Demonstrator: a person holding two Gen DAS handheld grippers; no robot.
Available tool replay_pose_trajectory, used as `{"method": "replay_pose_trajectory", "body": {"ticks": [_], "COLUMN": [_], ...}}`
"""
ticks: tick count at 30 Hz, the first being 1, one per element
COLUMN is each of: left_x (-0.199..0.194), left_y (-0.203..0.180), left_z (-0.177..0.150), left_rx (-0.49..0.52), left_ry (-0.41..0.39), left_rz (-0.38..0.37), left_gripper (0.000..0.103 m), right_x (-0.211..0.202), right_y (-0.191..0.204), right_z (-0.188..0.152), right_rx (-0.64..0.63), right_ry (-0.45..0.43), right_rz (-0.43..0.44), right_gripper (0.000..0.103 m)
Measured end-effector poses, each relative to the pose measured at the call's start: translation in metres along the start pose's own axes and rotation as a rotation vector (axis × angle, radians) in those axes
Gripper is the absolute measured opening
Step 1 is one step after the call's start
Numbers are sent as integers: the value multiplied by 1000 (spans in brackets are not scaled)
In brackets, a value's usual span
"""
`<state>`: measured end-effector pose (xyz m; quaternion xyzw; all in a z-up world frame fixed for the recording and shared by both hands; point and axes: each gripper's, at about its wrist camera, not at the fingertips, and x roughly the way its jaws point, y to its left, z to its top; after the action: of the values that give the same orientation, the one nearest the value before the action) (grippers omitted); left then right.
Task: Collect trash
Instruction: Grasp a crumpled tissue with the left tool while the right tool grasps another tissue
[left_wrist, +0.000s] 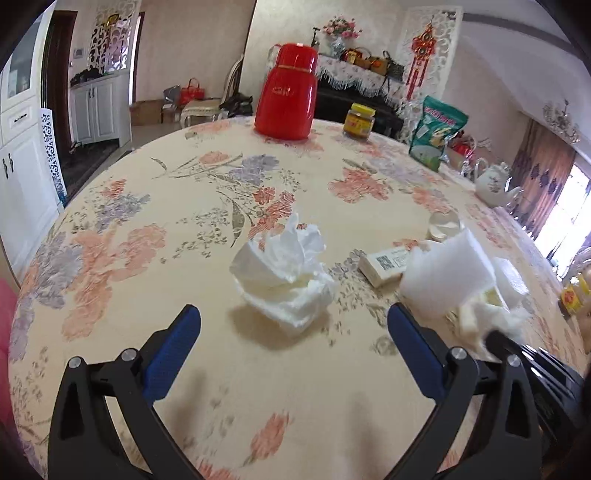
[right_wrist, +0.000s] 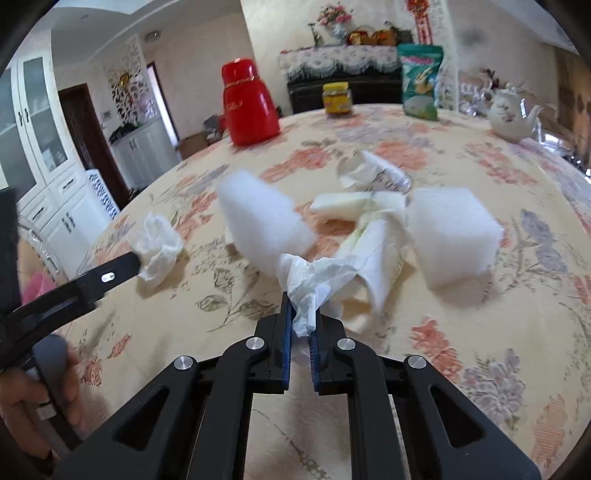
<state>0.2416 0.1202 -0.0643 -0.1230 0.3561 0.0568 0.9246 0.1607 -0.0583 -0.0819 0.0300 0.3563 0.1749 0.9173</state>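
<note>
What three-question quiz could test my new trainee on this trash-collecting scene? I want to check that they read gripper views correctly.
1. True or false: the right gripper is shut on a crumpled tissue.
2. The left gripper is: A) shut on a jar, B) open, short of the tissue ball, C) holding the red flask.
3. Fill in: the teapot is coloured ____.

Key: 1 true; 2 B; 3 white.

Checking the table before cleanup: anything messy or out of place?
Yes. A crumpled tissue lies loose mid-table, and a heap of wrappers and white foam blocks is strewn beside it: litter among upright tableware.
</note>
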Motion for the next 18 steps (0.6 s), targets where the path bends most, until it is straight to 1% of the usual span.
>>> {"method": "replay_pose_trajectory", "body": {"ticks": [3,5,6,7,8,9,10,11,14,18], "left_x": [18,32,38,45,50,53,51,48,35,13], "left_y": [-6,-6,-6,-5,-4,-4,-4,-5,-10,-13], "left_z": [11,16,17,17,17,15,15,15,11,-1], "left_rx": [8,2,-6,-14,-17,-17,-13,-4,31,42], "left_ry": [25,60,79,103,119,130,121,105,64,24], "left_rz": [44,64,66,66,63,58,53,42,34,10], "left_gripper": [94,84,82,75,65,59,47,30,22,20], "right_x": [-7,-8,-7,-8,-7,-7,-7,-8,-7,-5], "right_y": [1,0,0,-1,-1,-2,-3,-3,-6,-8], "right_z": [0,0,1,1,1,1,1,1,1,2], "right_rx": [-9,-12,-11,-10,-9,-7,-3,0,12,23], "right_ry": [-37,-42,-41,-41,-40,-39,-40,-40,-33,-30], "right_rz": [-16,-8,-7,1,10,12,18,23,37,48], "right_gripper": [10,10,10,10,10,10,10,10,10,10]}}
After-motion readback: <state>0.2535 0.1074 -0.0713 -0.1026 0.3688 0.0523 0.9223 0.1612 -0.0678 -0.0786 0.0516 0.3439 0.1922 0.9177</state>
